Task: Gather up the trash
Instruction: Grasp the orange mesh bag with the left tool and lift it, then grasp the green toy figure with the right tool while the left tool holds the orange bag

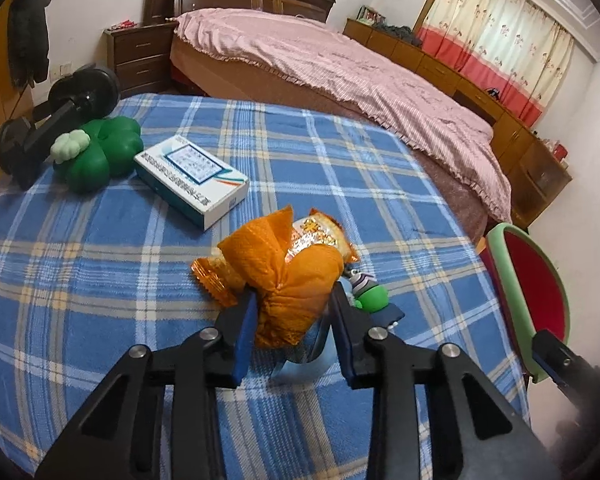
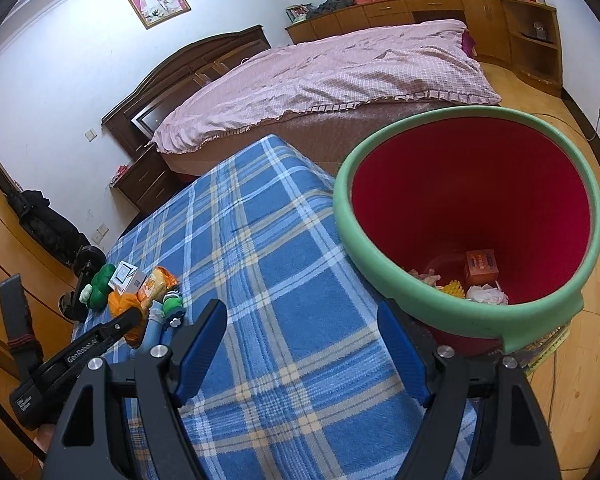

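Observation:
My left gripper (image 1: 294,304) is shut on a crumpled orange paper wad (image 1: 288,276), just above the blue plaid cloth (image 1: 100,280). An orange snack wrapper (image 1: 320,236) lies right behind the wad. In the right wrist view the wad (image 2: 124,304) shows far left in the left gripper (image 2: 134,322). My right gripper (image 2: 304,336) is open and empty over the cloth's near corner, beside a red bin with a green rim (image 2: 380,268). The bin holds an orange box (image 2: 482,268) and crumpled papers (image 2: 486,294).
A white medicine box (image 1: 192,178), a green clover toy (image 1: 100,152) and a black dumbbell (image 1: 56,120) lie at the cloth's far left. A small green figure (image 1: 370,292) and a light-blue object (image 1: 300,364) sit by my left fingers. A pink-covered bed (image 1: 340,68) stands behind.

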{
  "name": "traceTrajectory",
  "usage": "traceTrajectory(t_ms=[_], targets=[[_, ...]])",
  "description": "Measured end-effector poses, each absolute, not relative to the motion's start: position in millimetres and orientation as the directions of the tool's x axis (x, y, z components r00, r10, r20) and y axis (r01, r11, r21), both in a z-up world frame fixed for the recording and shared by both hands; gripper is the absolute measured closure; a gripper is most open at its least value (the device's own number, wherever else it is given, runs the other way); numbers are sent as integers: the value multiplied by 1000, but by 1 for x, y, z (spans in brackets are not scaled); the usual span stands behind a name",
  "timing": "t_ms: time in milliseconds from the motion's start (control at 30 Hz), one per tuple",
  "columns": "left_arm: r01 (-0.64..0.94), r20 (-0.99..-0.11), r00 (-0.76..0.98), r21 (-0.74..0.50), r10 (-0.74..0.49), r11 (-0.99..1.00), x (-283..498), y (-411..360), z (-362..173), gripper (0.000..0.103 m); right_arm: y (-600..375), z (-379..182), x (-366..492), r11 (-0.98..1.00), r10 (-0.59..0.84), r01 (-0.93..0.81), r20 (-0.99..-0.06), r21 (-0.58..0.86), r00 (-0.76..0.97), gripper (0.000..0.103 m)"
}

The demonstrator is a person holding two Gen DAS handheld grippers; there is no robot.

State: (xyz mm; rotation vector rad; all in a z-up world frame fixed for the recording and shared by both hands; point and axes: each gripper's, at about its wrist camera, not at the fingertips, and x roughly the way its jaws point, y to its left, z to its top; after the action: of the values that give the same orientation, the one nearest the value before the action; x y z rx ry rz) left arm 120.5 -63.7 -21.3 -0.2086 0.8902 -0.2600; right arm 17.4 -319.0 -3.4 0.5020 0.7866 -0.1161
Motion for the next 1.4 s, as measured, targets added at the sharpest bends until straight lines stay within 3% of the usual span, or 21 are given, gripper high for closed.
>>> traceTrajectory(t_ms=[533,1167,1400], targets=[[94,-663,692,-310,-285,946,100,-16,18,70,-276,6,31,910,143,182,-695,372,705,23],[-1,-678,698,-325,-232,946,89,36,4,70,-218,3,66,950,182,67,-716,304,674,24],[-17,-686,691,-333,-229,943,88,44,-4,70,-198,-21,90,969,182,20,-765,247,618,42]])
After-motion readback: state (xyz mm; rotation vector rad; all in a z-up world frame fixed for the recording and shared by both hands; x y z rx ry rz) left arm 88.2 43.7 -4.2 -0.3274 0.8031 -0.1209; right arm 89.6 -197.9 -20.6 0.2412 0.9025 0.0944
